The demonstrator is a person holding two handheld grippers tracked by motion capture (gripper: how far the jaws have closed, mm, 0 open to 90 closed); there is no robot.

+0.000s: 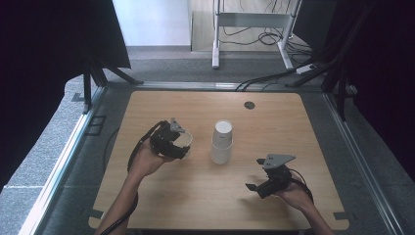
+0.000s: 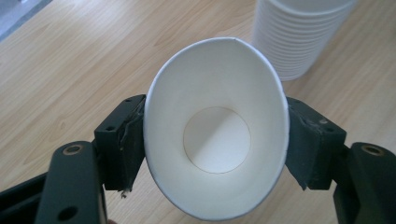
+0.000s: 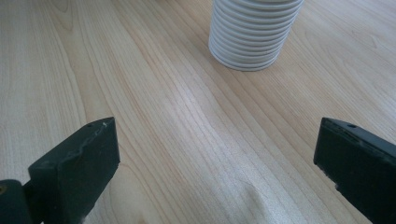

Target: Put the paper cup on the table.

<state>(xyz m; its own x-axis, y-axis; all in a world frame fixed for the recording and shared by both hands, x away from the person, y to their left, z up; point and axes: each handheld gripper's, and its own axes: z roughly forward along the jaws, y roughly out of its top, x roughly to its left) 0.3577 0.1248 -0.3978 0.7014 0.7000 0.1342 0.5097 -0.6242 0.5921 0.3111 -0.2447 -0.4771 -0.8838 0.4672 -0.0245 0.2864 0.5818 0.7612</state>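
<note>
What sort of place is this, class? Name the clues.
Probably a lab or office recording bay: a wooden table hemmed by dark curtains, grey carpet, and cables under a desk frame behind.

light wooden rounded-corner table at centre; small round dark grommet toward 12 o'clock. grey speckled carpet floor around. white metal desk frame with tangled black cables at 12–1 o'clock. black curtains at 9 and 3.

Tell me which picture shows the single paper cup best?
The left gripper view: the single paper cup sits squeezed oval between the left gripper's fingers, its inside showing. The high view shows it small, left of the cup stack.
</note>
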